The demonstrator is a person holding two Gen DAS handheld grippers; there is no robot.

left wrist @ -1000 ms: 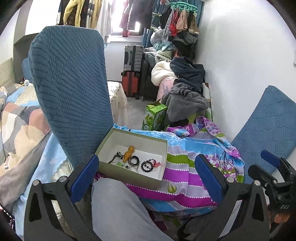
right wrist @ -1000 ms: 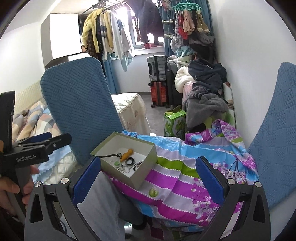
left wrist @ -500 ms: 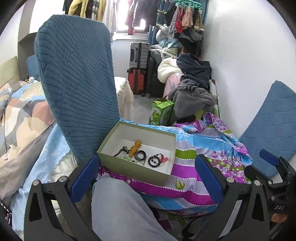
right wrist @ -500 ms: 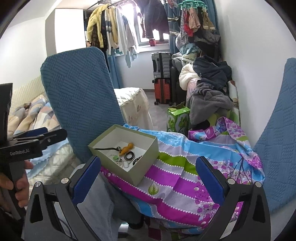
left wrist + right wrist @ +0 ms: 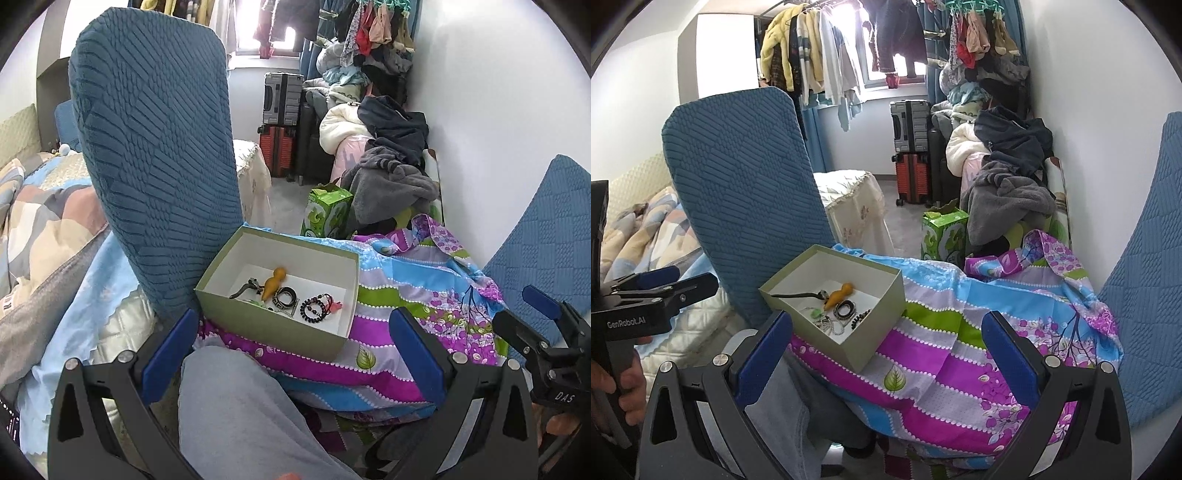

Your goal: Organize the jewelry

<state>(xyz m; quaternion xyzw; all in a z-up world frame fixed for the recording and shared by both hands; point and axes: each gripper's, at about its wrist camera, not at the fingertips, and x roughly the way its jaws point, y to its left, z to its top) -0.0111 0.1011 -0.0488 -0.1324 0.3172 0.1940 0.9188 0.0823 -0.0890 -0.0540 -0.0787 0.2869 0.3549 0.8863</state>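
A green cardboard box (image 5: 266, 325) (image 5: 882, 332) with a white inside sits on a striped floral cloth (image 5: 406, 299) (image 5: 960, 332). In it lie an orange gourd-shaped pendant (image 5: 272, 283) (image 5: 839, 294), a dark ring bracelet (image 5: 285, 296) (image 5: 845, 309), a black bead bracelet (image 5: 314, 306) (image 5: 860, 318) and a dark clip (image 5: 243, 288). My left gripper (image 5: 295, 354) is open and empty, held short of the box. My right gripper (image 5: 886, 354) is open and empty, just in front of the box's near corner.
A tall blue chair back (image 5: 159, 155) (image 5: 746, 184) stands left of the box. Another blue cushion (image 5: 543, 229) is at the right. A grey-trousered knee (image 5: 240, 413) is under the grippers. A green carton (image 5: 327, 212), suitcases and piled clothes stand behind.
Both grippers have moved a little closer to the box and higher over it; its contents show more plainly. Both stay open.
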